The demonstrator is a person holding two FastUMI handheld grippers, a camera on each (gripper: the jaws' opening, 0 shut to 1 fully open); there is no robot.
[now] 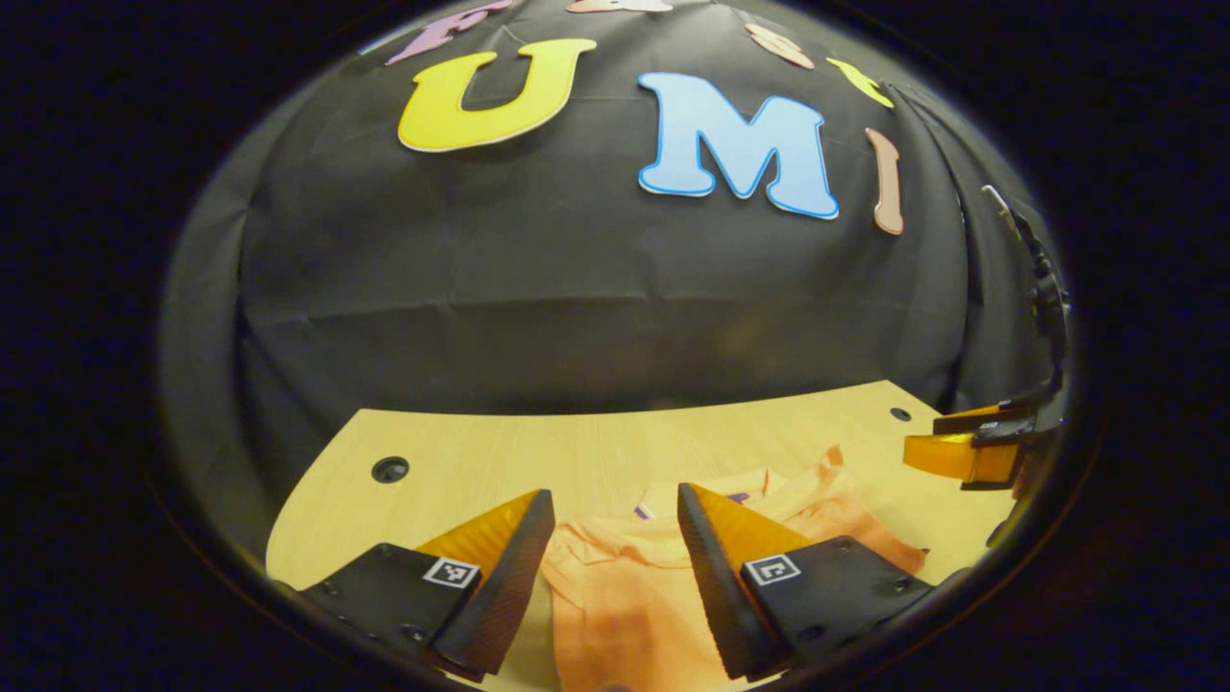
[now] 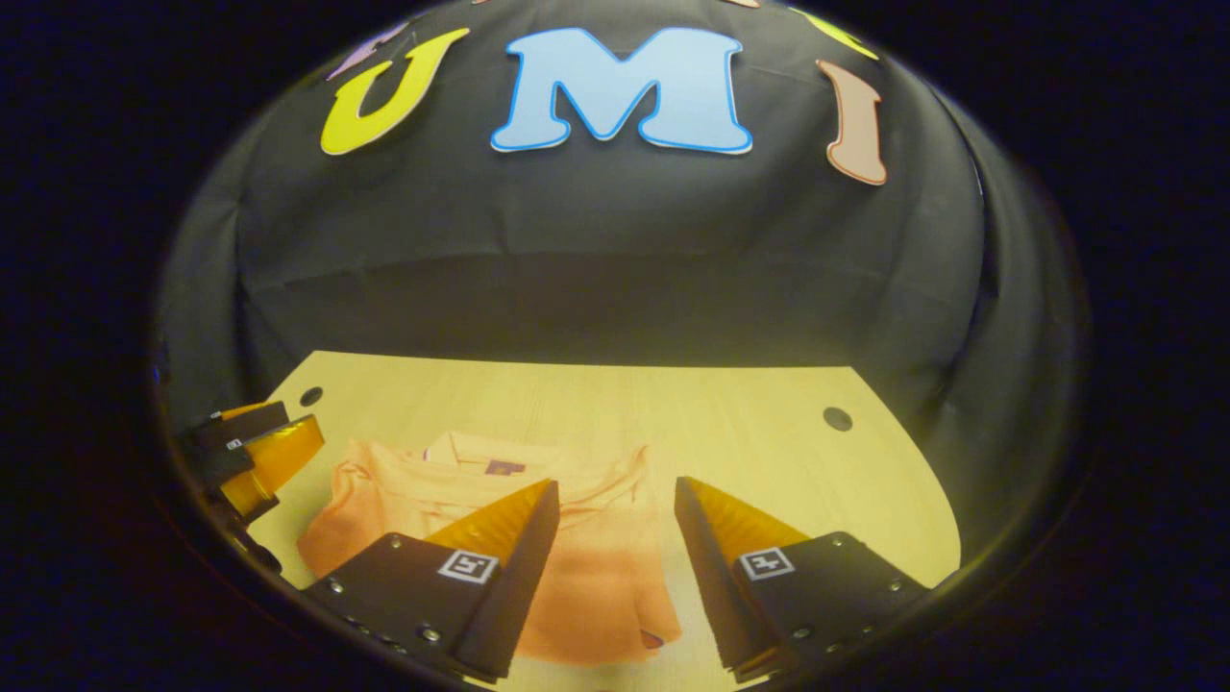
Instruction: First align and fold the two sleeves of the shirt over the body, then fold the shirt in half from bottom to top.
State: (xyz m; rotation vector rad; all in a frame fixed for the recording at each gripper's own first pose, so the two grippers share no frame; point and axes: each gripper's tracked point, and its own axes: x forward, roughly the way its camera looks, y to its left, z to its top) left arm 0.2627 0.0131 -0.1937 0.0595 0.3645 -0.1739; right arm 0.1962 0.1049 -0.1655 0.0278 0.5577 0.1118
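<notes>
An orange polo shirt lies on the light wooden table, collar toward the booth wall. In the left gripper view my left gripper hovers open above the shirt's body, nothing between its fingers. The right gripper shows at the far right edge of that view, beside the shirt's sleeve. In the right gripper view the same shirt spreads below my right gripper, which is open and empty above it. The left gripper shows at the left edge there, near the other sleeve.
The table has round cable holes near its back corners. The black cloth wall rises right behind the table's far edge. Bare wood lies behind the collar and to the right of the shirt.
</notes>
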